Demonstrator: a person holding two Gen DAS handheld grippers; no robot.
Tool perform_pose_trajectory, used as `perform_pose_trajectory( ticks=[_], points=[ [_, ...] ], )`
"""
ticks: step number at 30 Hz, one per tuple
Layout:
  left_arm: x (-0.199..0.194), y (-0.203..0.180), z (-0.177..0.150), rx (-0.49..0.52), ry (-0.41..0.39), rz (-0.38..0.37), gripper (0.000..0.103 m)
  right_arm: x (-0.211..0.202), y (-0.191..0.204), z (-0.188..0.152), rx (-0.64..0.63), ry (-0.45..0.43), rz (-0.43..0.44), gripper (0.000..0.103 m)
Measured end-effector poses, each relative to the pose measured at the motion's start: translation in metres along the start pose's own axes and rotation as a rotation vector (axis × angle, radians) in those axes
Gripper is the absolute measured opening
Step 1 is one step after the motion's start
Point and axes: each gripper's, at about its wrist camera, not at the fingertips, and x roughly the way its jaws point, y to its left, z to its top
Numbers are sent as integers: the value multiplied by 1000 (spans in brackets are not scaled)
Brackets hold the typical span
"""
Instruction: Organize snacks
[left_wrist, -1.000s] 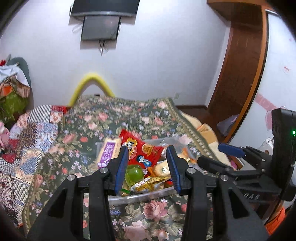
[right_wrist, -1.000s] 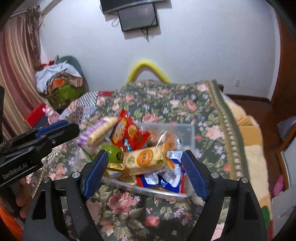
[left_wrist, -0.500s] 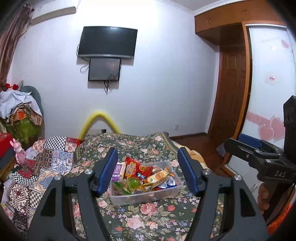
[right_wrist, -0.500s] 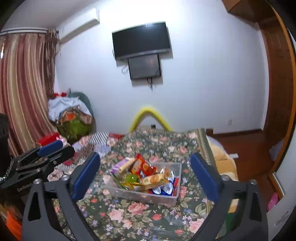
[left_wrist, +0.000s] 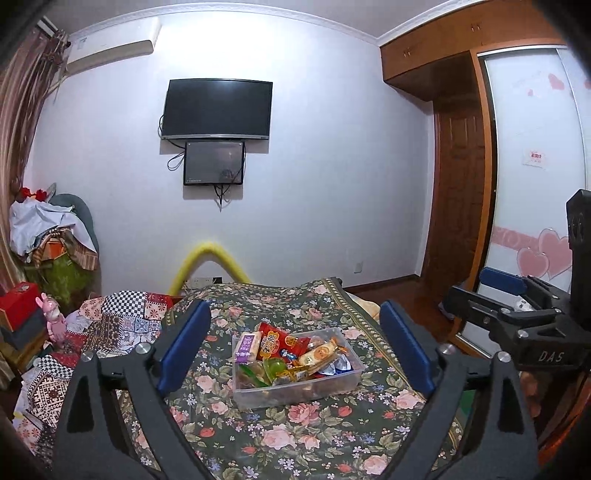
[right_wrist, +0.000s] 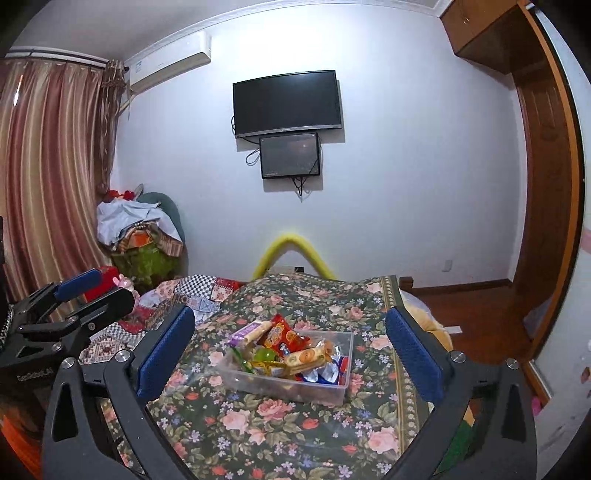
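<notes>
A clear plastic bin (left_wrist: 334, 386) (right_wrist: 332, 389) stands on the floral bedspread, filled with snack packets: a red bag (left_wrist: 280, 345) (right_wrist: 286, 338), a purple-white bar (left_wrist: 246, 345), a green cup (left_wrist: 276, 367) (right_wrist: 264, 355) and a yellow biscuit pack (left_wrist: 319, 352) (right_wrist: 304, 356). My left gripper (left_wrist: 295, 345) is open and empty, held back from the bin. My right gripper (right_wrist: 290, 350) is open and empty, also held back. Each gripper shows at the edge of the other's view.
The floral bedspread (left_wrist: 295, 424) covers the bed. Patchwork cloth (left_wrist: 122, 321) lies at the left. A pile of clothes (right_wrist: 140, 236) stands by the curtain. A television (left_wrist: 218, 109) hangs on the far wall. A wooden door (left_wrist: 458, 206) is at right.
Both grippers have pulled back and up, far from the bin, and opened wider. The bin now looks small and the whole room shows.
</notes>
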Motion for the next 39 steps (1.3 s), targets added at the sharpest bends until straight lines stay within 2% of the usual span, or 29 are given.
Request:
perform_pose_trajectory(
  ticks=[12, 39],
  points=[
    [-8, -6, -5, 20, -10, 9, 102, -7, 3, -8, -2, 0, -15, 103],
    [-3, -3, -11, -11, 22, 14, 103, -12, 3, -10, -6, 4, -24, 103]
  ],
)
